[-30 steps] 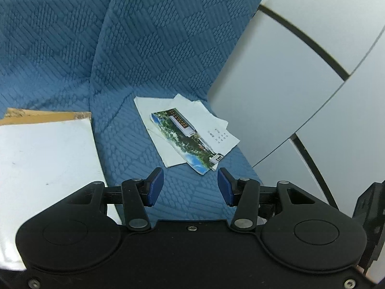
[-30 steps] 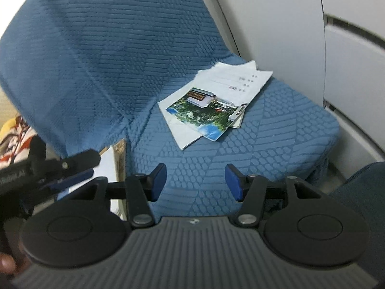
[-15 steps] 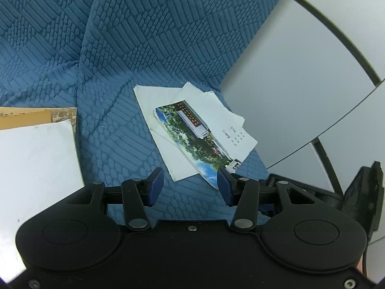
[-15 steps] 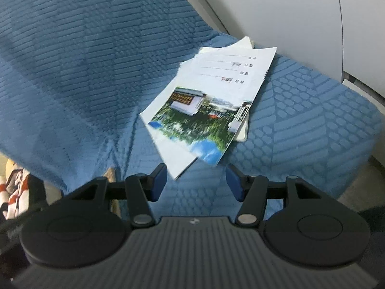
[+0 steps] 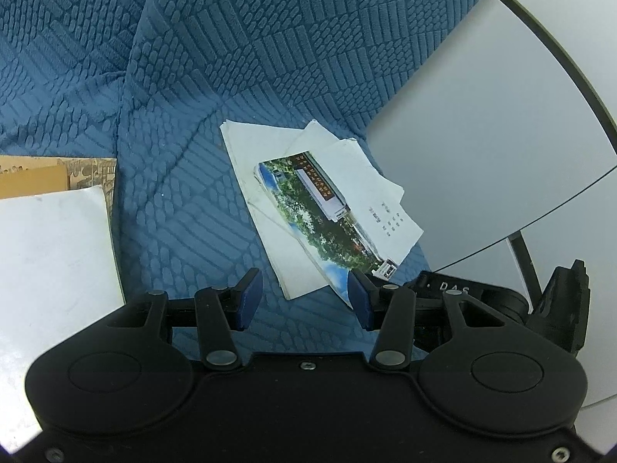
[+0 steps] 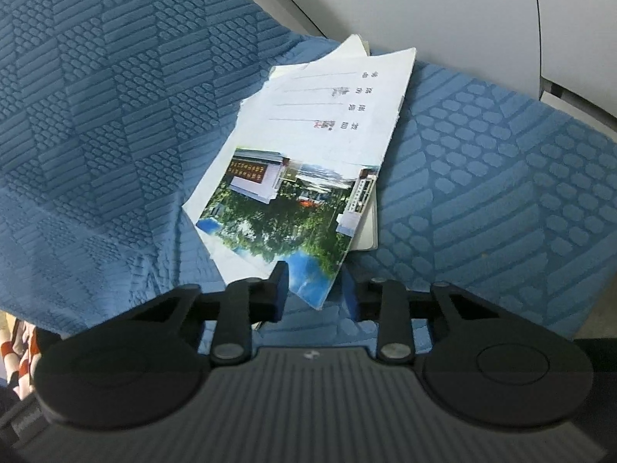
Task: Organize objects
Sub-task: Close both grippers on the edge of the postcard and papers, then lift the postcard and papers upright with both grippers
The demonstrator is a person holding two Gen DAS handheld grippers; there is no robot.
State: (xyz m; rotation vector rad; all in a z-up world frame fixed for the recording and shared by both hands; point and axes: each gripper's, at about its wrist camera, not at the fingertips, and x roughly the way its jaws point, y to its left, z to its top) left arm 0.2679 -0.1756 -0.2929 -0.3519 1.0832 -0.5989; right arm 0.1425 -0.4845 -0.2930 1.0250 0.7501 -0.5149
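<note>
A blue cover (image 6: 115, 123) with raised woven blocks and ribs drapes a seat and its backrest, folding into a crease where the two meet. Smooth pale panels (image 5: 482, 154) with dark seams close in the side just beyond the seat edge.

A loose stack of booklets (image 6: 308, 177) lies fanned on the seat near that panel side: flat white sheets underneath, and on top a glossy cover with a photo of trees and a building plus lines of print. Its corners point different ways.

The right tool (image 6: 314, 293) has just been closing; its blue pads flank the nearest corner of the top booklet, still apart from it. The left tool (image 5: 304, 301) stands open over bare cover, its right pad just beside the stack. Well to the left lie a white sheet (image 5: 54, 254) and brown card (image 5: 34, 179), with open fabric between.
</note>
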